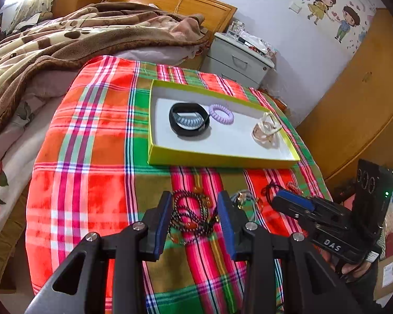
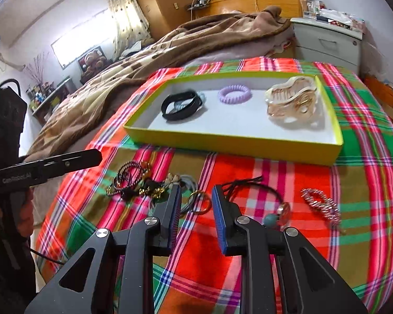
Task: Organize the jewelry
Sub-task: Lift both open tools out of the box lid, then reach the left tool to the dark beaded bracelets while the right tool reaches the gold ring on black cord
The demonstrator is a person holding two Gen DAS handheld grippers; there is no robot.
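- close by, the left gripper (image 1: 194,204) is spread wide over the bead necklace (image 1: 191,217).
- beside it, the right gripper (image 2: 196,196) is spread near a gold ring (image 2: 199,201).
- farther back, the yellow box (image 2: 249,144) holds a black band (image 2: 182,104), purple coil (image 2: 234,93) and hair claw (image 2: 292,102).

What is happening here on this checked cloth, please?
A person is sorting jewelry with two tools. The yellow tray already holds a black band, a purple hair tie and a beige hair claw. The left hand-held gripper is open over a beaded necklace on the cloth. The right hand-held gripper is open too, near a ring. A black cord and a sparkly clip also lie outside the tray.
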